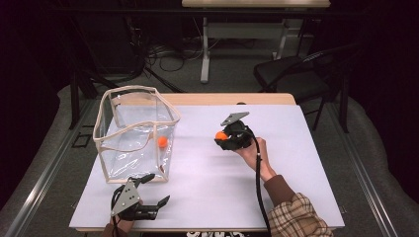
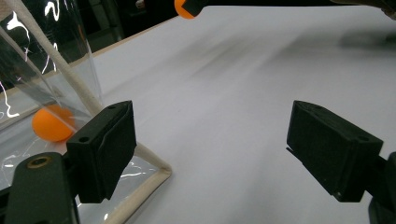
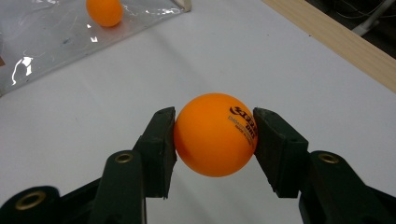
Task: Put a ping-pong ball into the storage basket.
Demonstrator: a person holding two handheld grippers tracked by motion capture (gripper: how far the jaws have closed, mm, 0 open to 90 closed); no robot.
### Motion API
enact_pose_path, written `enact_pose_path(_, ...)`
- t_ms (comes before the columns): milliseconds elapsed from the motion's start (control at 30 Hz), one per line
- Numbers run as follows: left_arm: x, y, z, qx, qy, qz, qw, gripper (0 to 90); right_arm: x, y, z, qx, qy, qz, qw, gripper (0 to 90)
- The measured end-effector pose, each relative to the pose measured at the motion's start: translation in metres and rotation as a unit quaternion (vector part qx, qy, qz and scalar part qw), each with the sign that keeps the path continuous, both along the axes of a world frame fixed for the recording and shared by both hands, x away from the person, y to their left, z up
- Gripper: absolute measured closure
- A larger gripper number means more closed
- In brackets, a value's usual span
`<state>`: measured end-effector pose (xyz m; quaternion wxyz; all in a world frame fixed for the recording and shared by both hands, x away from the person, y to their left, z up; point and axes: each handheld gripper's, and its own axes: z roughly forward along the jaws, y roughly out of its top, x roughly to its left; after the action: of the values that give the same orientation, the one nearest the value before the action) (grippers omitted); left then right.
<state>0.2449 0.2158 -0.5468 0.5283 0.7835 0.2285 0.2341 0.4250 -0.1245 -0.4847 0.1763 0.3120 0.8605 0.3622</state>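
Observation:
An orange ping-pong ball [image 3: 215,134] with black print sits clamped between the jaws of my right gripper [image 1: 222,137], held a little above the white table at mid-right. The same ball [image 2: 185,8] peeks in at the top of the left gripper view. A second orange ball [image 1: 162,141] lies inside the clear plastic bag [image 1: 136,133] with a cream trim, at the left; this second ball [image 2: 50,123] [image 3: 104,11] is seen through the plastic. My left gripper [image 1: 155,190] rests open near the table's front edge, just in front of the bag, with nothing between its jaws.
The white tabletop [image 1: 207,168] stretches between bag and right gripper, with a wooden strip [image 1: 222,98] along its far edge. A black chair [image 1: 301,74] and a desk's legs with cables [image 1: 205,54] stand beyond the table.

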Motion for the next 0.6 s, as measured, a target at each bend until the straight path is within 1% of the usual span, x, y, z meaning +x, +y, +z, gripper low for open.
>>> enact_pose_path(300,0.000,0.000,0.000,0.001,0.000,0.000,1.0000,15.8,-0.001,-0.001,0.008,0.000,-0.002,0.000,1.0000,50.3)
enact_pose_path(600,0.000,0.000,0.000,0.001,0.000,0.000,1.0000,15.8,-0.003,-0.002,0.016,-0.002,-0.010,0.001,0.9999,50.3)
